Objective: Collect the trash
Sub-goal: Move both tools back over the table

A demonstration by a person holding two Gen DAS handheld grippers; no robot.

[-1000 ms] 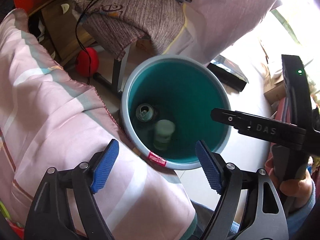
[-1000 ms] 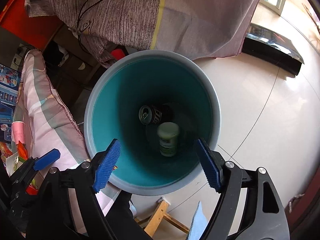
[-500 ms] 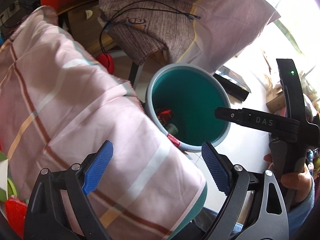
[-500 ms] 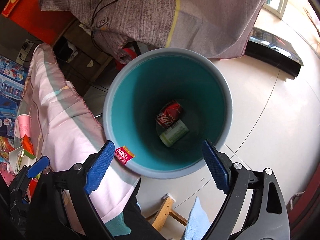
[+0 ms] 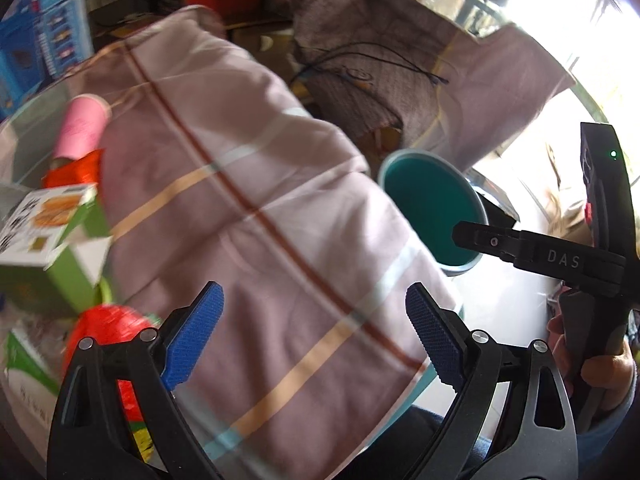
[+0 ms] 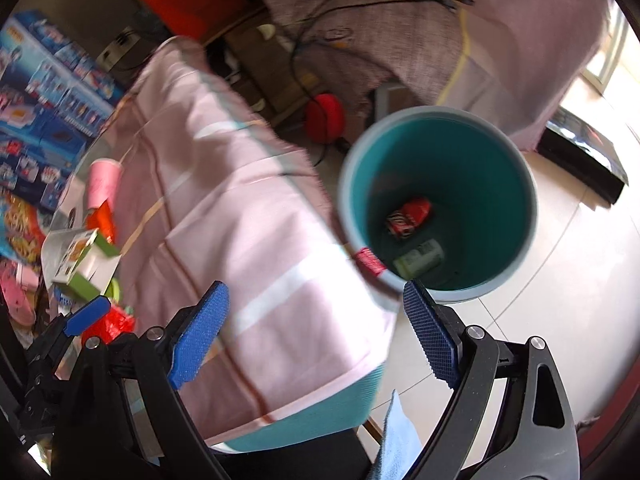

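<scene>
A teal bin (image 6: pixel 484 184) stands on the floor beside the cloth-covered table; a red can (image 6: pixel 410 216) and a pale green bottle (image 6: pixel 420 258) lie at its bottom. It also shows in the left wrist view (image 5: pixel 430 204). My left gripper (image 5: pixel 316 332) is open and empty above the pink striped tablecloth (image 5: pixel 256 208). My right gripper (image 6: pixel 316 332) is open and empty above the table edge, left of the bin. On the table's left lie a pink cup (image 5: pixel 80 128), a red wrapper (image 5: pixel 104 328) and a green-and-white carton (image 5: pixel 48 220).
A grey cloth with a black cable (image 6: pixel 360 16) hangs behind the bin. A red round object (image 6: pixel 325 118) sits on the floor. Blue boxes (image 6: pixel 44 92) are stacked at the far left. The right gripper's body (image 5: pixel 560 258) shows in the left view.
Both grippers have swung left, away from above the bin and over the table. The bin has shifted right in both views. The table's trash has come into sight.
</scene>
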